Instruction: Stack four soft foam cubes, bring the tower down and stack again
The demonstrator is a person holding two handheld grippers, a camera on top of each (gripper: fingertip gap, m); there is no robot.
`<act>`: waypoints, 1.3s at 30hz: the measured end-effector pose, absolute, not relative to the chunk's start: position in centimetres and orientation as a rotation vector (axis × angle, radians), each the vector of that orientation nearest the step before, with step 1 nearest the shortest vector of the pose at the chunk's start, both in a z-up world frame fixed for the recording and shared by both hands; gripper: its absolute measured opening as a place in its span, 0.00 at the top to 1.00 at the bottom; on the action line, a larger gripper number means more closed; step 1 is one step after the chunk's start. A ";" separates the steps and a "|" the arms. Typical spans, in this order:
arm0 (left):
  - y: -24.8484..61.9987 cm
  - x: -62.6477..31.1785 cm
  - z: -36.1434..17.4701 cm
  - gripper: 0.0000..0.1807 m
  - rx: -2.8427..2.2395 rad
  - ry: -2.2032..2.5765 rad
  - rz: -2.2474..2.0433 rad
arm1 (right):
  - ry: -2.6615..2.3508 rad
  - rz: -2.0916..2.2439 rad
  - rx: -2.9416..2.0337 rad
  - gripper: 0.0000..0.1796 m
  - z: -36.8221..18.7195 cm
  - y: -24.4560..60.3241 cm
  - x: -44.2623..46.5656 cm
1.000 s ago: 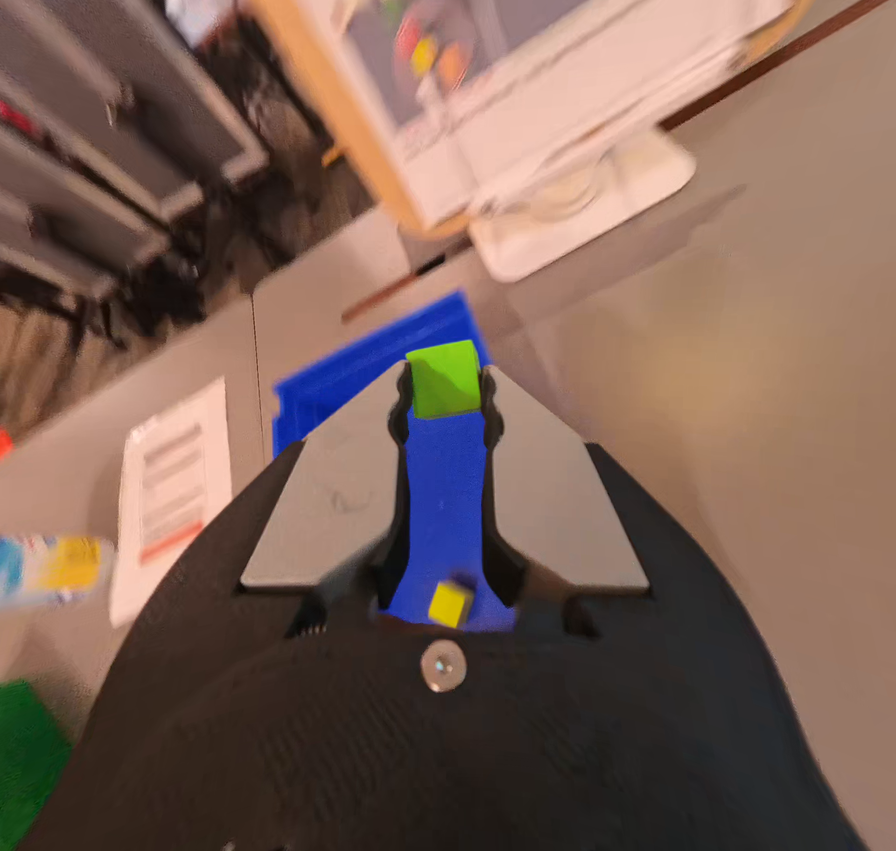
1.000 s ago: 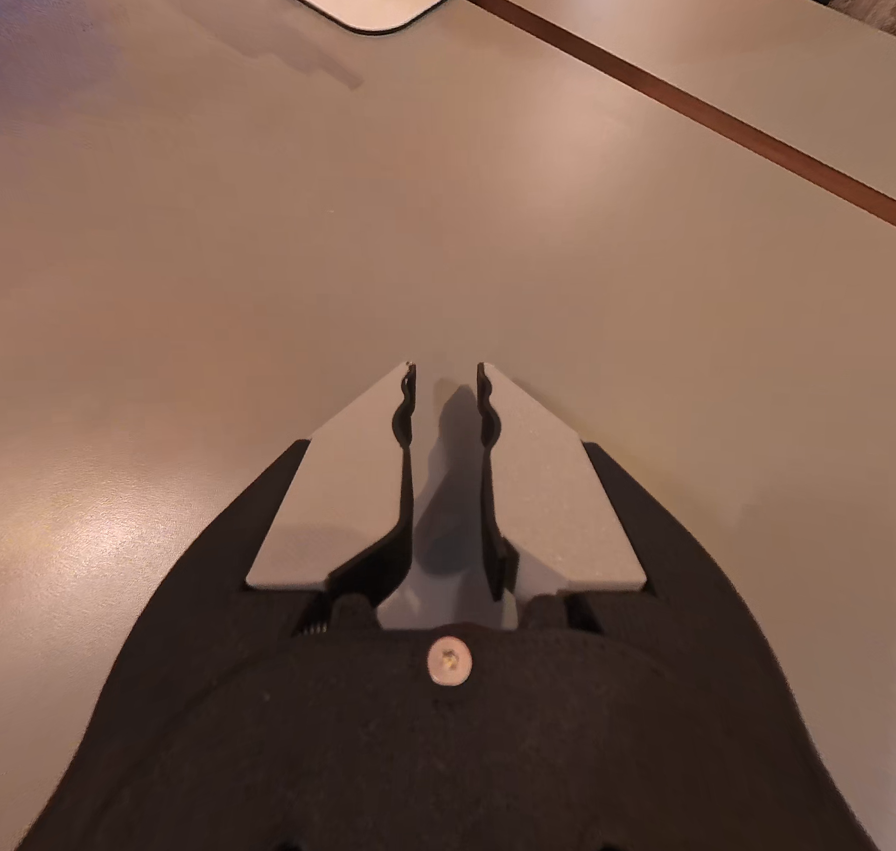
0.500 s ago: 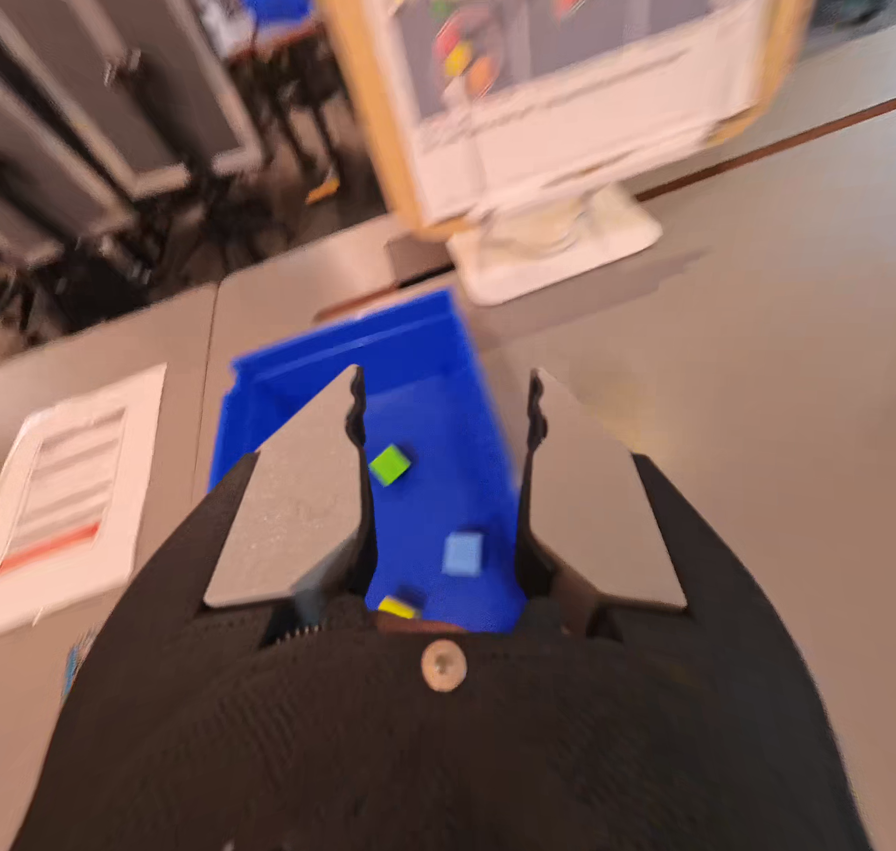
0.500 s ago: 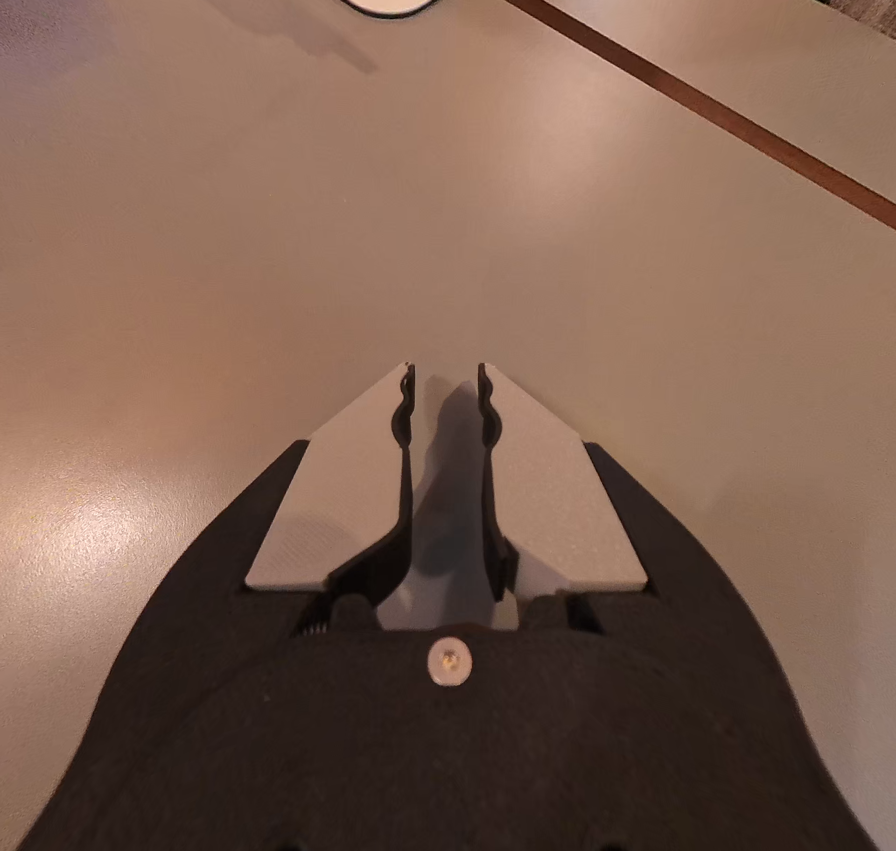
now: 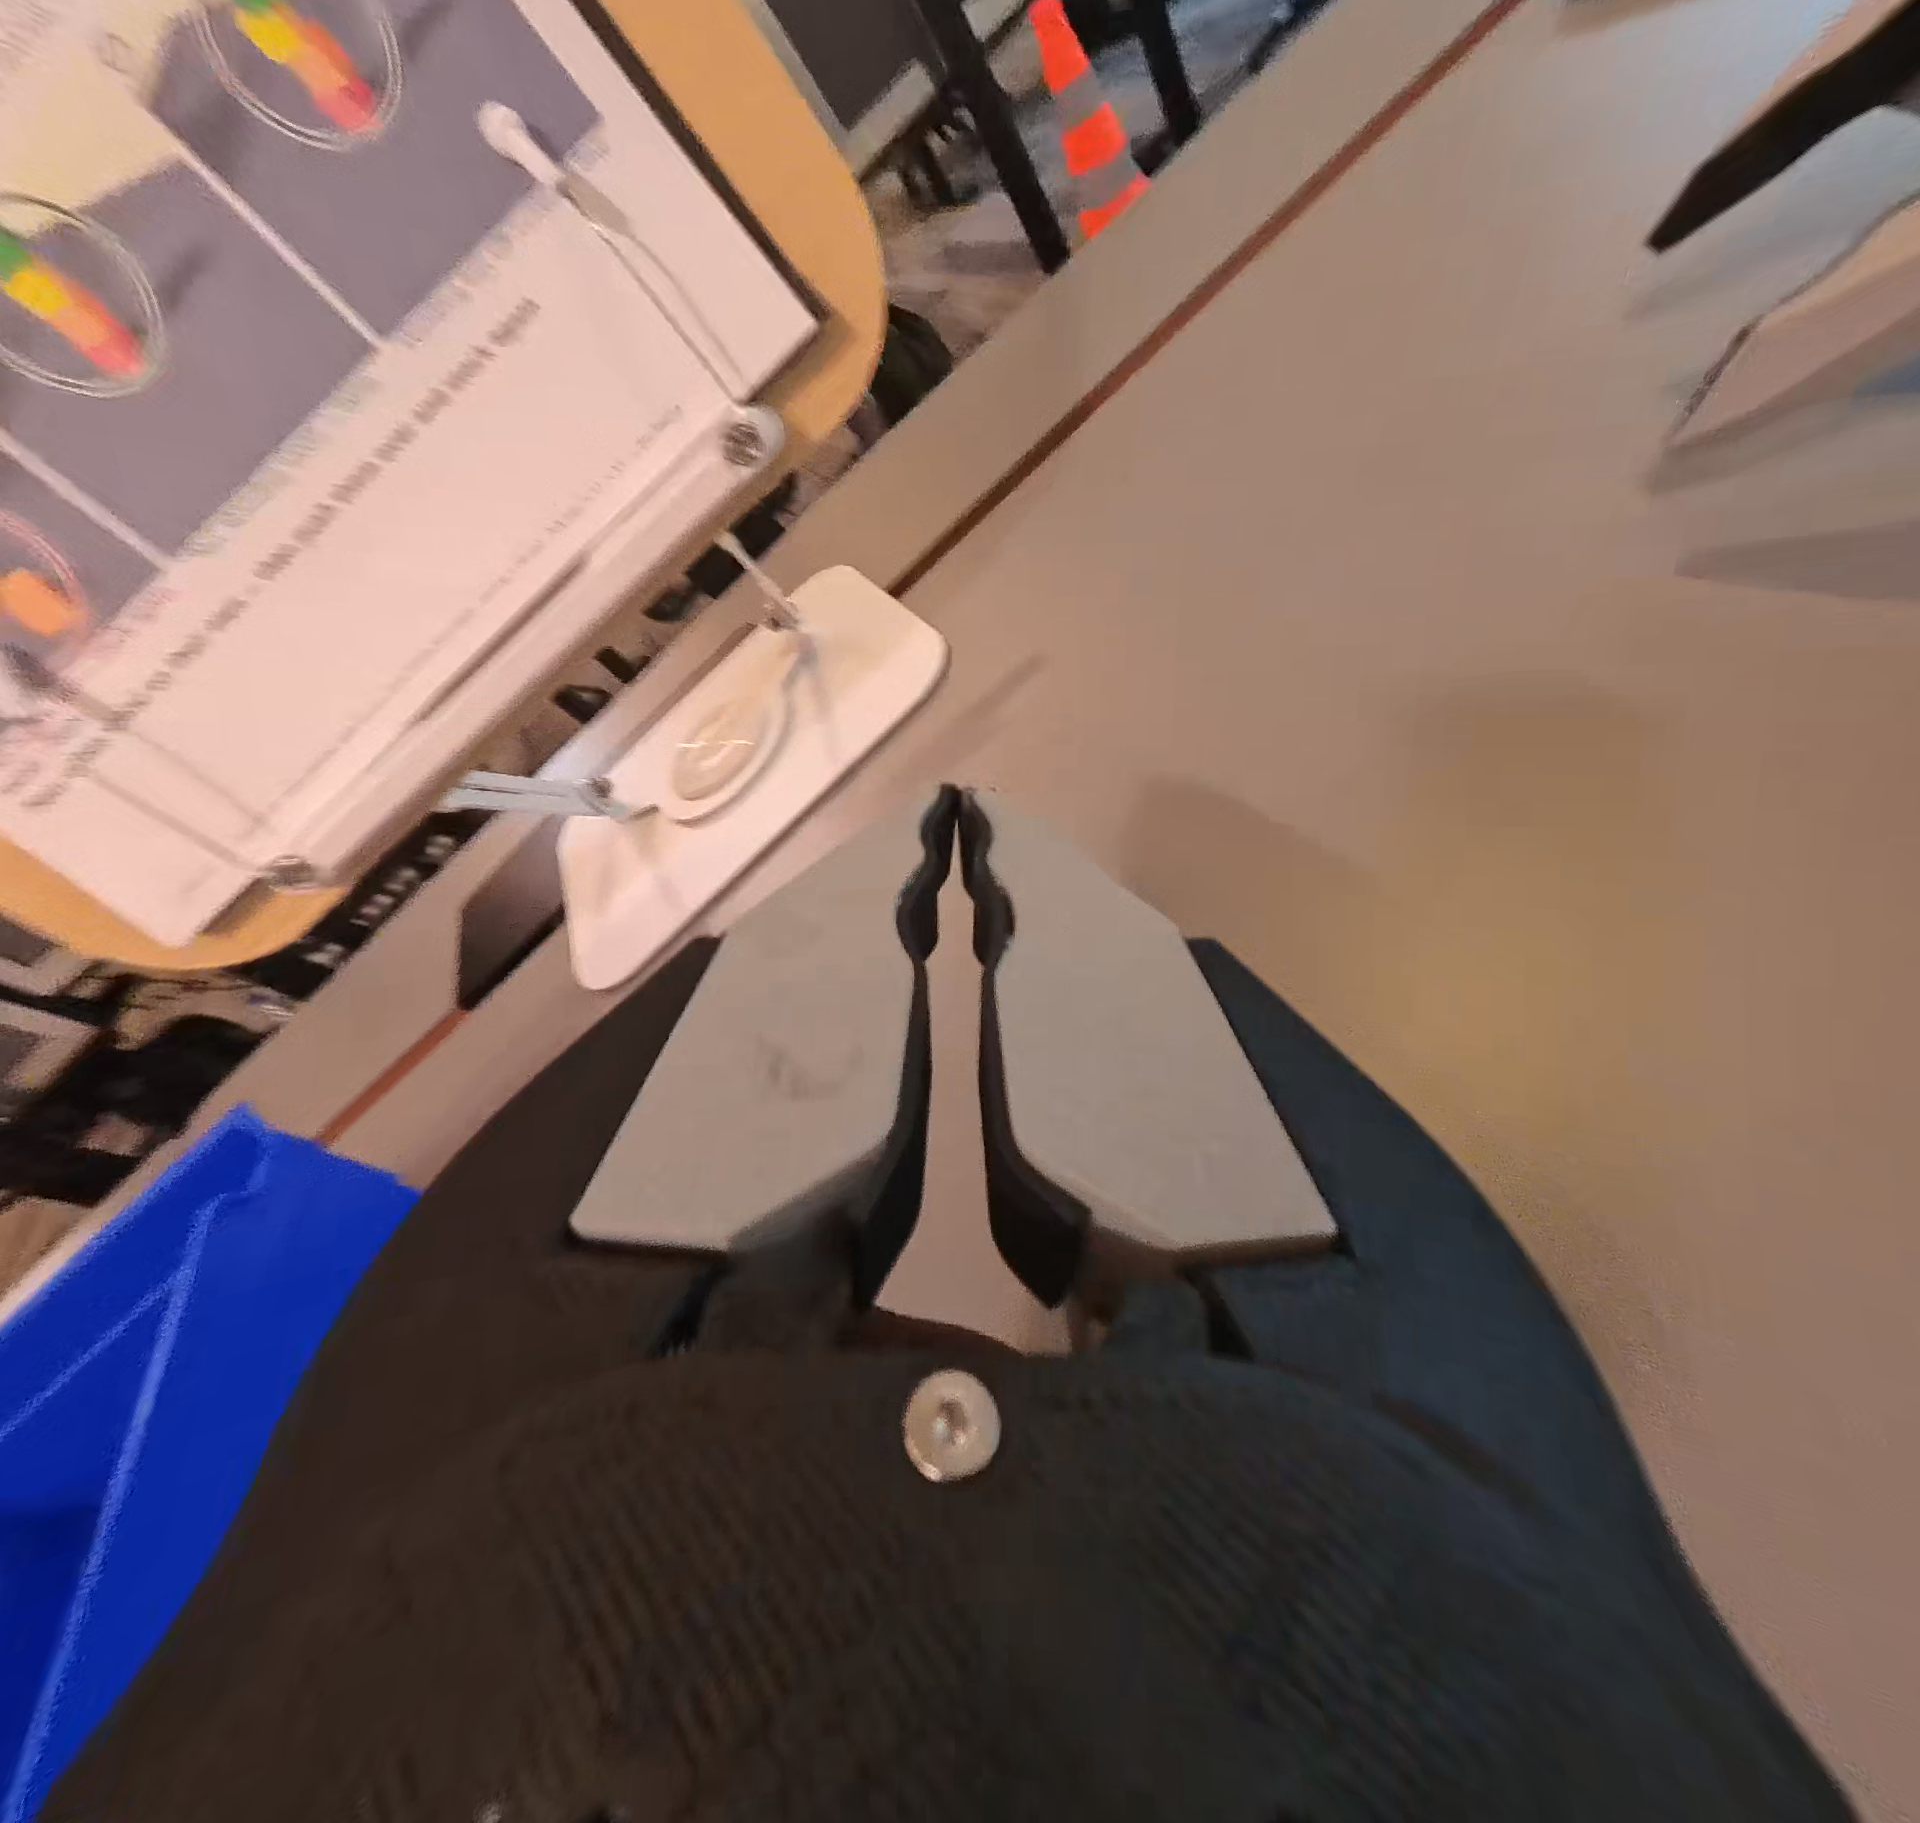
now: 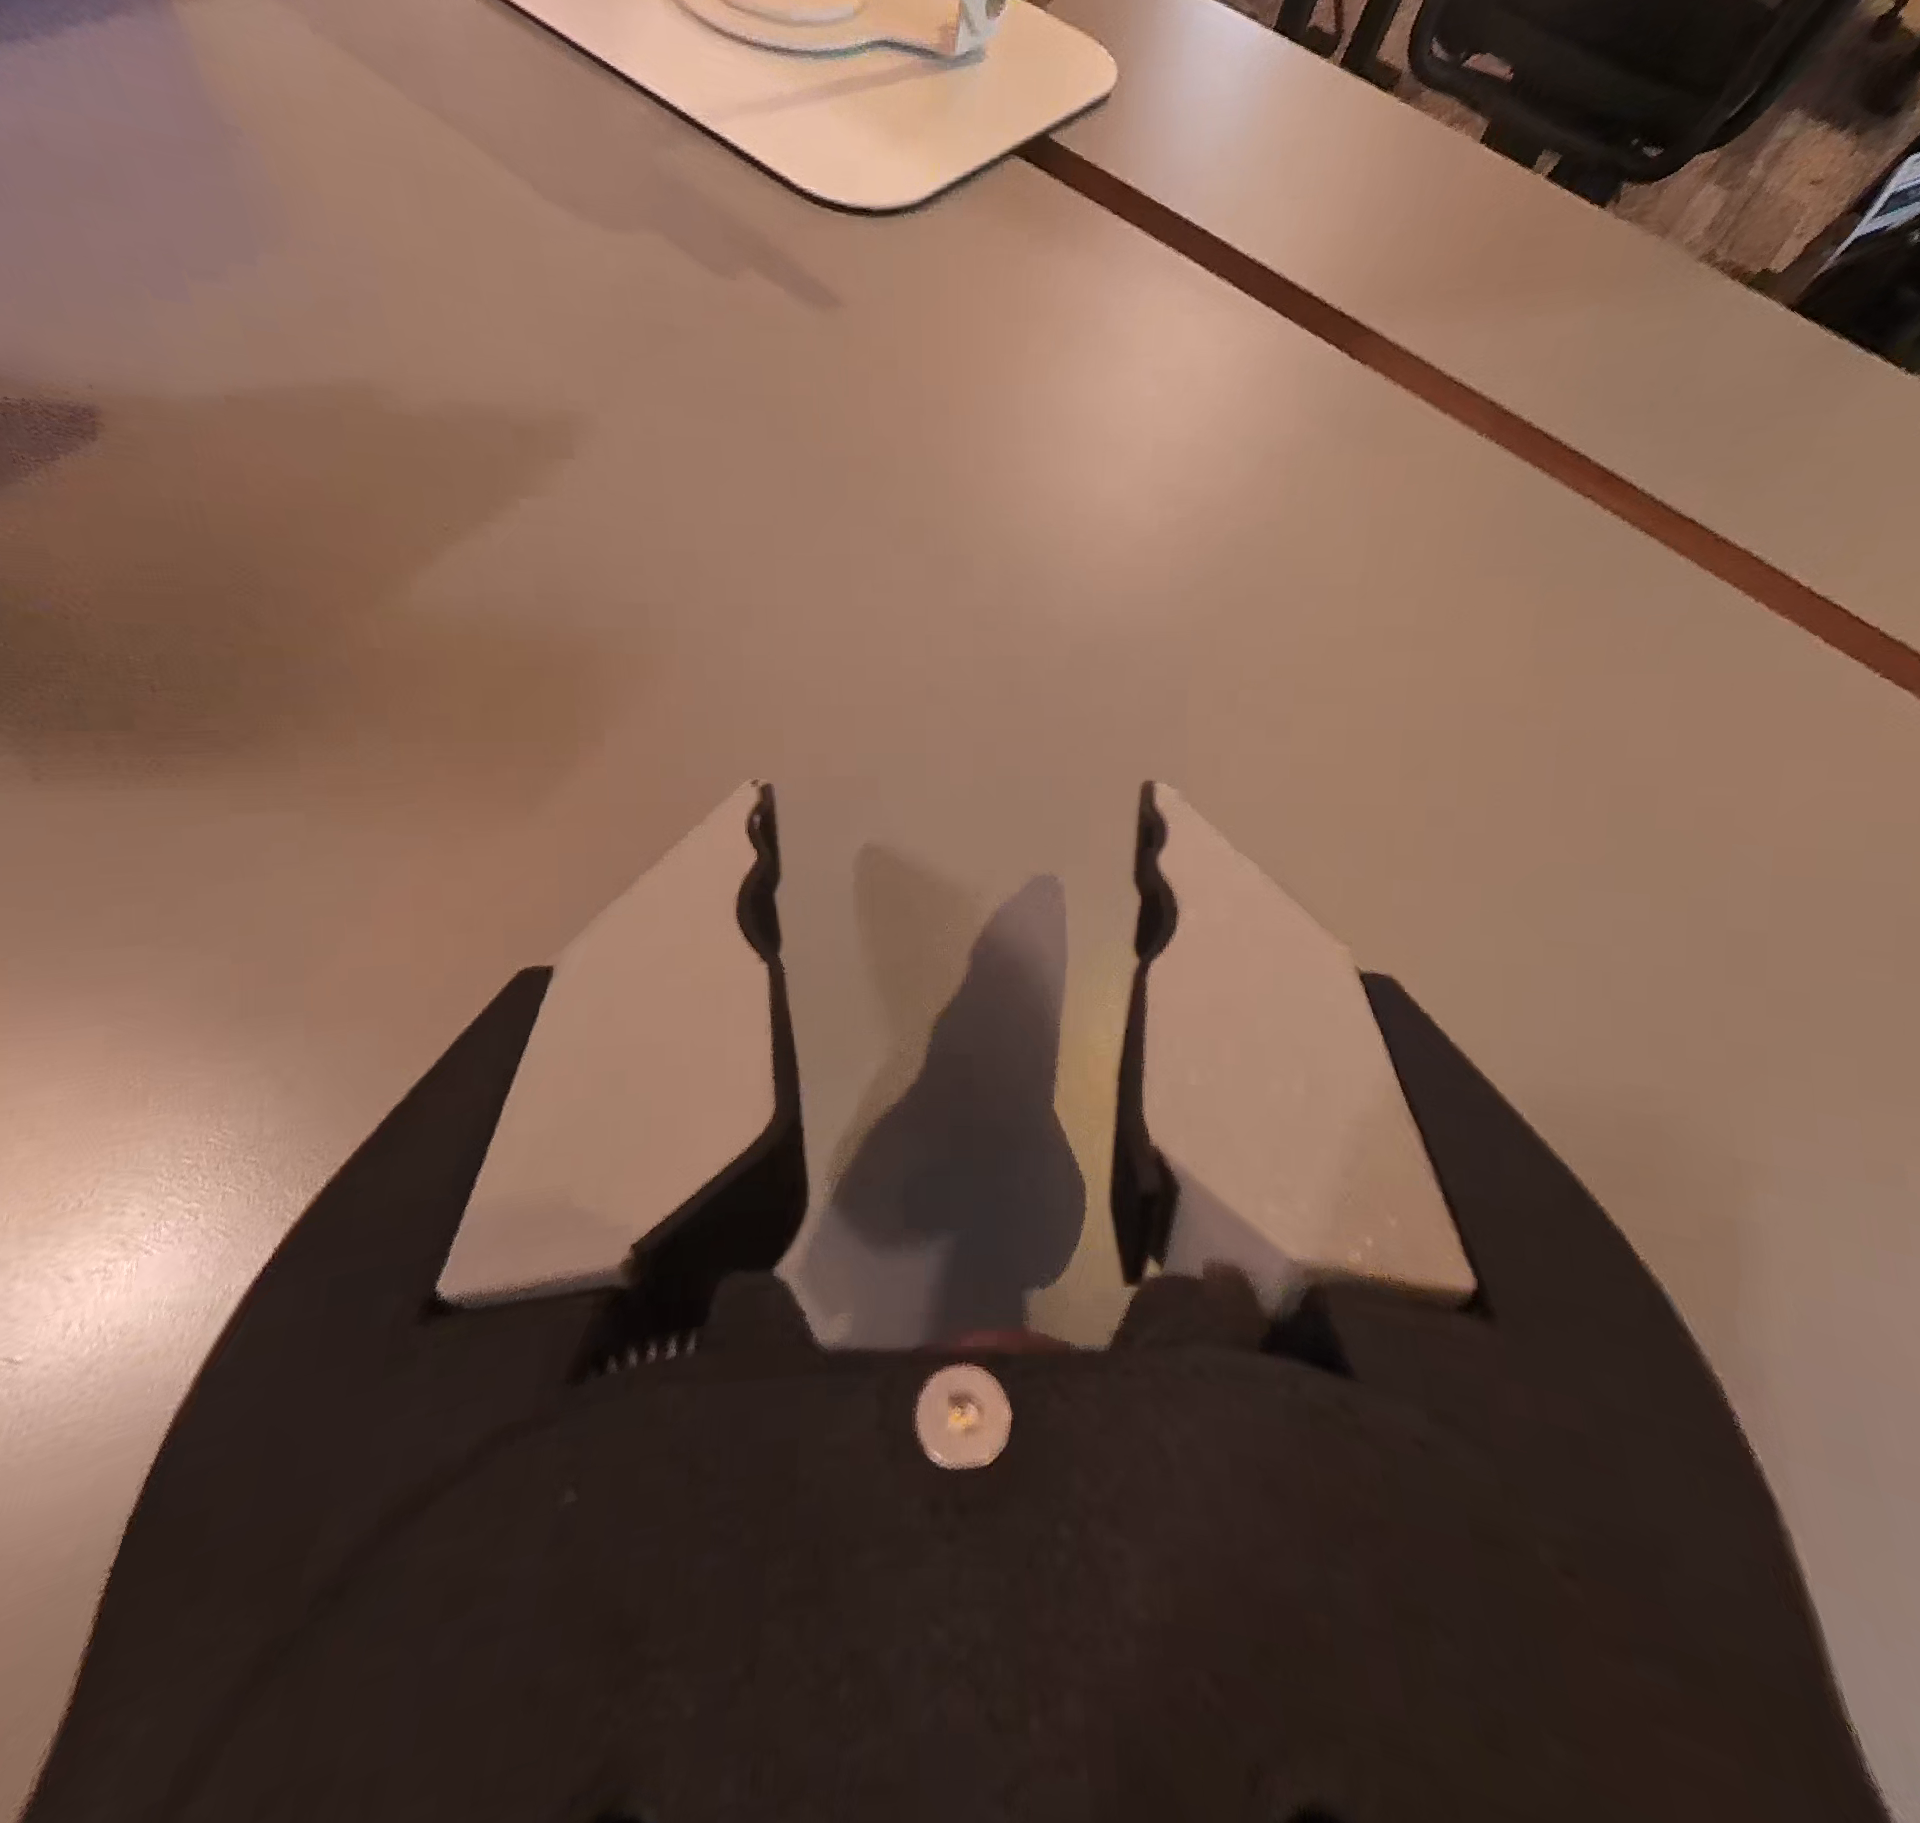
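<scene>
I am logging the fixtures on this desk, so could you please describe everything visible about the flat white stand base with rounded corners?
The flat white stand base with rounded corners is a thin, smooth rectangular plate with a dark edge, lying flat on the grey-brown tabletop beside a brown seam. A raised round disc sits on top, from which a pale angled arm rises. In the left wrist view it supports a tilted board of printed sheets. Neither gripper touches it.

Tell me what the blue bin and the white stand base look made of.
Blue bin: probably moulded plastic, with uniform saturated colour and thin raised ribs on its wall.
White stand base: looks like painted metal or hard plastic, a thin, flat, smooth plate with rounded corners and a dark edge. Which one is unclear.
</scene>
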State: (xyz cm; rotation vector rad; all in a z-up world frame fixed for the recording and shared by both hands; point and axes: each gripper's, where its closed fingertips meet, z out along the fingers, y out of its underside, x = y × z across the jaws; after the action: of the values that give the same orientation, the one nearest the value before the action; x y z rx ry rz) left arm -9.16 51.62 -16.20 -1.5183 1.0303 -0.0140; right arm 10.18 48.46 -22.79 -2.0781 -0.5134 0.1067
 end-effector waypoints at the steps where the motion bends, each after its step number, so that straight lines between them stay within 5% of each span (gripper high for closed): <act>1: 51.7 -9.7 -16.0 1.00 -1.500 1.009 -0.002 | -0.522 0.109 -2.076 0.61 -22.6 48.5 9.7; 3: 52.0 -10.3 -16.8 1.00 -1.561 1.013 -0.024 | -0.562 0.116 -2.072 0.62 -22.6 48.2 8.3; 4: 52.0 -10.3 -17.0 1.00 -1.590 1.005 -0.048 | -0.600 0.125 -2.078 0.75 -22.8 47.9 7.5; 5: 52.0 -10.1 -17.2 1.00 -1.604 1.004 -0.075 | -0.671 0.135 -2.074 1.00 -23.0 47.4 6.5; 10: 52.0 -9.8 -19.2 0.95 -1.664 1.060 -0.034 | -0.755 0.008 -2.051 1.00 -23.3 47.3 5.1; 13: 51.6 -9.2 -20.2 0.83 -1.723 1.080 -0.108 | -0.752 0.023 -2.057 0.87 -23.5 47.2 4.8; 17: 52.0 -9.6 -19.8 0.77 -1.718 1.031 -0.110 | -0.723 0.063 -2.081 0.81 -23.8 47.3 5.1; 39: 53.3 -12.3 -18.9 0.73 -1.731 0.885 -0.057 | -0.779 0.066 -2.012 0.76 -22.1 46.1 3.0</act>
State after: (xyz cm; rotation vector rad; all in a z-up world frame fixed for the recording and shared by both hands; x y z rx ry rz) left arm -12.26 53.28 -18.94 -1.7309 0.8849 -0.0573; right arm 2.98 46.10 -22.13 -2.0120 -0.7792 0.0661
